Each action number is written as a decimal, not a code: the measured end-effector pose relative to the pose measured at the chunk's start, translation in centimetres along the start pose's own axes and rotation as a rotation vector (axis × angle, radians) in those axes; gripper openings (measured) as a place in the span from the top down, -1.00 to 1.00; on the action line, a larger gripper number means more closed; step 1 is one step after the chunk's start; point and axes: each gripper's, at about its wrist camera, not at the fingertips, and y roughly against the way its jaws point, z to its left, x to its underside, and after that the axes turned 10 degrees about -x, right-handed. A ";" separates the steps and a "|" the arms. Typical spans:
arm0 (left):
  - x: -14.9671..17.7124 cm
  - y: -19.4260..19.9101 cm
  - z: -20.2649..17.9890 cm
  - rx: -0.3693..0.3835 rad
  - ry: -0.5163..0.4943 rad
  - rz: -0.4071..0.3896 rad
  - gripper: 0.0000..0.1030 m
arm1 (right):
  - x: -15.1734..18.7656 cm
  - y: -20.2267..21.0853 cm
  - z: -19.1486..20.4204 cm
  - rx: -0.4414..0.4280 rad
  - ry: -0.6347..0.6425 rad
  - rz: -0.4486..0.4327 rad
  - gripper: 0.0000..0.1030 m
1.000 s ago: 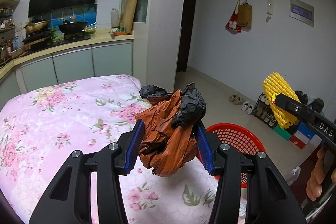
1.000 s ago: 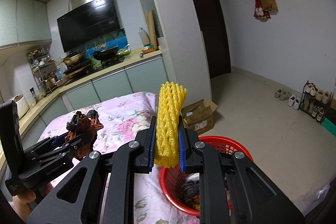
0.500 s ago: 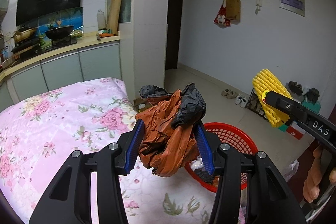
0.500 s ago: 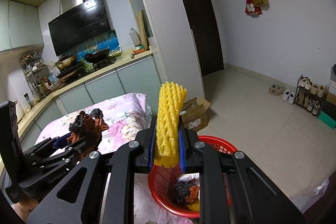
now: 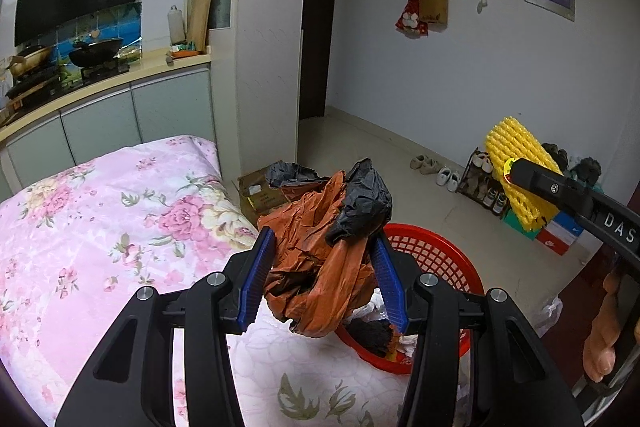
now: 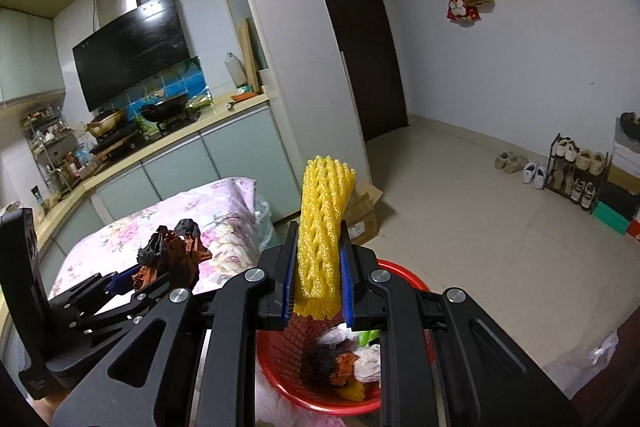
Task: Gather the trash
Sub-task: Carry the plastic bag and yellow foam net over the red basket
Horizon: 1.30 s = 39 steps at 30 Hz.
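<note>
Now, both your grippers carry trash toward the red basket (image 5: 436, 255) beside the flower-print bed (image 5: 100, 227).

Your left gripper (image 5: 324, 275) clamps a crumpled orange and black bag (image 5: 320, 243); in its view the basket sits at about four o'clock of the wad. Your right gripper (image 6: 318, 279) pinches a yellow foam net (image 6: 322, 227) with jaws nearly closed, the basket directly at six o'clock beneath it. Risk: the bag hangs partly over the bedding, so an early release likely drops it on the bed or the rim, and the light net could drift or spring outside. Inside the basket lie white crumpled wrappers (image 6: 366, 363), dark scraps, an orange piece and something yellow.
</note>
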 end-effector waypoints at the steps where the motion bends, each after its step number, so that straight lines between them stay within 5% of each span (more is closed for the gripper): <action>1: 0.0 -0.1 -0.1 0.000 -0.002 0.001 0.08 | 0.0 -0.1 0.0 0.009 0.003 0.001 0.66; 23: -0.1 -2.2 -3.2 0.051 -0.036 0.038 0.08 | 0.1 -0.3 -1.9 0.044 -0.041 0.030 0.66; 39: 0.3 -5.8 -5.9 0.149 -0.042 0.147 0.08 | 1.0 -2.0 -4.5 0.090 -0.114 0.117 0.66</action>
